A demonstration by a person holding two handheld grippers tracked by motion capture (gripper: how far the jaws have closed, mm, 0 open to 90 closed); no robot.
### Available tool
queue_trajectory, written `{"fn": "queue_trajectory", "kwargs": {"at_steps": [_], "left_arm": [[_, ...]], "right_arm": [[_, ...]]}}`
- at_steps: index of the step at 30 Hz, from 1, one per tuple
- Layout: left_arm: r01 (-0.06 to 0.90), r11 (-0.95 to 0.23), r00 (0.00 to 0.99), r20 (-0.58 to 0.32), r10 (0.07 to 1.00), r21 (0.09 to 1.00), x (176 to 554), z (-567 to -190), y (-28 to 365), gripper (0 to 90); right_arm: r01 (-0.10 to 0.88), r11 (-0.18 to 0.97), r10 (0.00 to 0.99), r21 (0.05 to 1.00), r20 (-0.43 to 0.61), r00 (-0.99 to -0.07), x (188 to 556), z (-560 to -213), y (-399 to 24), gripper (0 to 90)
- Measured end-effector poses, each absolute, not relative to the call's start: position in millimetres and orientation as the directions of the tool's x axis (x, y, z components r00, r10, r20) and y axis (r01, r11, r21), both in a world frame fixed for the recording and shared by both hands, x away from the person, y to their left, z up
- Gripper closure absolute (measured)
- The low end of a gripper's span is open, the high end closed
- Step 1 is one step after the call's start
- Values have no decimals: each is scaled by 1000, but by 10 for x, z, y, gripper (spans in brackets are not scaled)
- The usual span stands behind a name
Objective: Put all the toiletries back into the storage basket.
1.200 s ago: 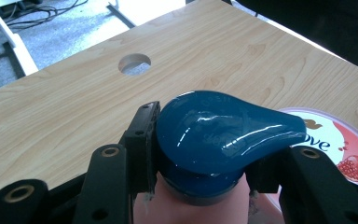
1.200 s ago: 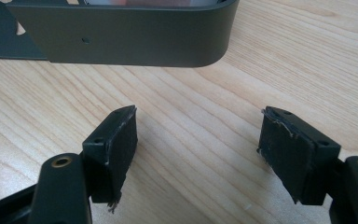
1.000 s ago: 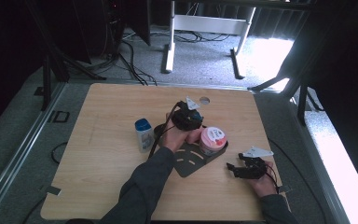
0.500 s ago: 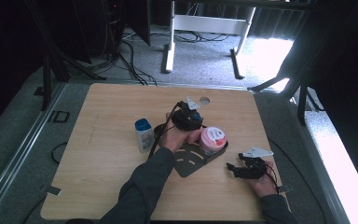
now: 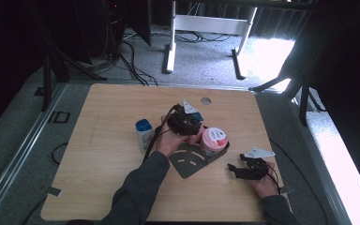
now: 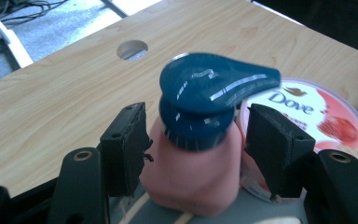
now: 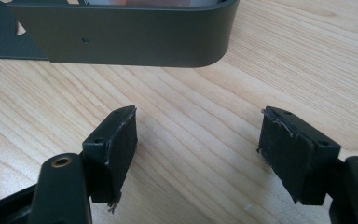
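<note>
A pink pump bottle (image 6: 191, 172) with a dark blue pump head (image 6: 214, 88) stands on the dark grey tray (image 5: 190, 161). My left gripper (image 6: 196, 126) straddles its shoulders. Its jaws have just been opening, and the pads (image 6: 126, 144) stand a little off the bottle on both sides. Right beside the bottle sits a round Dove jar (image 6: 326, 116) with a pink and white lid (image 5: 214, 138). In the high view my left gripper (image 5: 187, 123) is over the tray's back part. My right gripper (image 5: 243, 171) rests open on the table near the tray's corner (image 7: 121, 42), with bare wood between its jaws (image 7: 198, 140).
A small white bottle with a blue cap (image 5: 144, 133) stands left of my left hand. A round hole (image 5: 205, 101) is in the tabletop behind the tray. The wooden table (image 5: 98, 178) has free room at left, front and back.
</note>
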State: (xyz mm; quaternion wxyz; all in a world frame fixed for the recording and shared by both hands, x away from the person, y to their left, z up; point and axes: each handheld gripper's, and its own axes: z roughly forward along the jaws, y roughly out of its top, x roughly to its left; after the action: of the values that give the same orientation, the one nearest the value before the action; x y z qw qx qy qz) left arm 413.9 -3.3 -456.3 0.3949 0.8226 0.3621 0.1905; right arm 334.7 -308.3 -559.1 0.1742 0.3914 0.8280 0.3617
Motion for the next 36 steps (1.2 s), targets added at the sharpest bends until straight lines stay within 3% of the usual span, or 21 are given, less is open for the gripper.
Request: {"fn": "queue_trajectory", "kwargs": {"at_steps": [12,24,36], "left_arm": [[399,-465,714,51,698,790,3882,-4459,165,427],[397,-475,748,23,664,785,3570,-4441,436,566],[433,-465,735,-4,678,772,3345,-4457,826,567]], "right_arm": [[521,432,775,736,-7,-632,3347,-5592,-3083,274],[522,430,776,736,-6,-631,3345,-5592,-3082,274],[523,429,777,736,-6,-630,3344,-5592,-3081,274]]}}
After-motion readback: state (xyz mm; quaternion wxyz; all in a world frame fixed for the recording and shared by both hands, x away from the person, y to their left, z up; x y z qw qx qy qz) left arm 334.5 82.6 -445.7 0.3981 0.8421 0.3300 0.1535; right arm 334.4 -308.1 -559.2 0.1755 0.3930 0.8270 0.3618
